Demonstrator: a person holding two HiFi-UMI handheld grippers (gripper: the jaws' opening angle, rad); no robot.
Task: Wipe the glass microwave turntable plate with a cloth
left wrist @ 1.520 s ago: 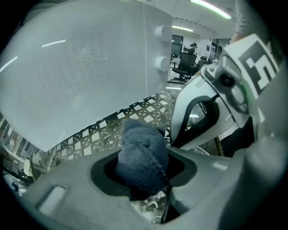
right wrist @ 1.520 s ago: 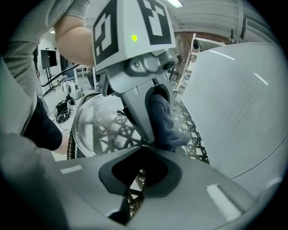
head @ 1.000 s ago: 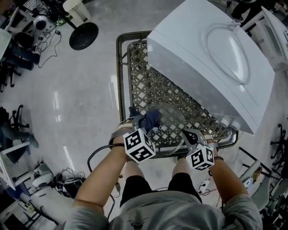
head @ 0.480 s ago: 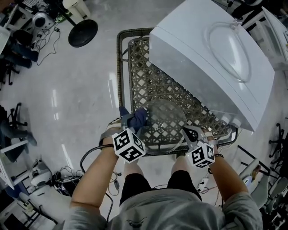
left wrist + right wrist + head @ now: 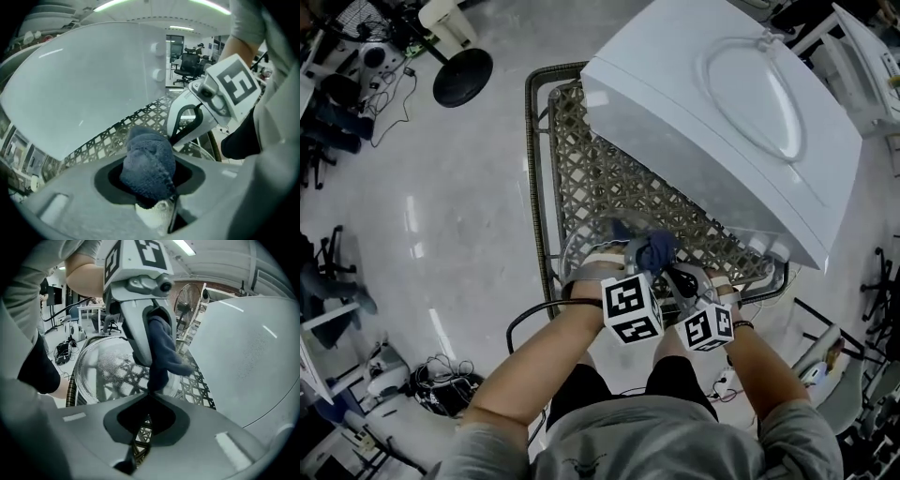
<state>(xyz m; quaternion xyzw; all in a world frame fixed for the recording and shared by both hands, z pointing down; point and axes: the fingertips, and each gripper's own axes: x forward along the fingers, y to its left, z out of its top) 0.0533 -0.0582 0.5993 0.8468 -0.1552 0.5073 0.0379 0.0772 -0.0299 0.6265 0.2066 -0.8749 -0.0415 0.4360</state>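
Observation:
The round glass turntable plate lies tilted over the lattice table, its rim showing left of my hands. My right gripper is shut on the plate's near right edge. My left gripper is shut on a dark blue cloth and presses it on the plate, close beside the right gripper. In the left gripper view the bunched cloth fills the jaws, with the right gripper just beyond. The right gripper view shows the cloth hanging from the left gripper onto the glass.
A white microwave stands on the lattice table's far right part, close behind the plate. The table has a dark tubular rim. A black round fan base and cables lie on the floor at the far left.
My left gripper has carried the cloth from the plate's left edge rightward across the glass, ending next to the right gripper. The right gripper has kept its hold.

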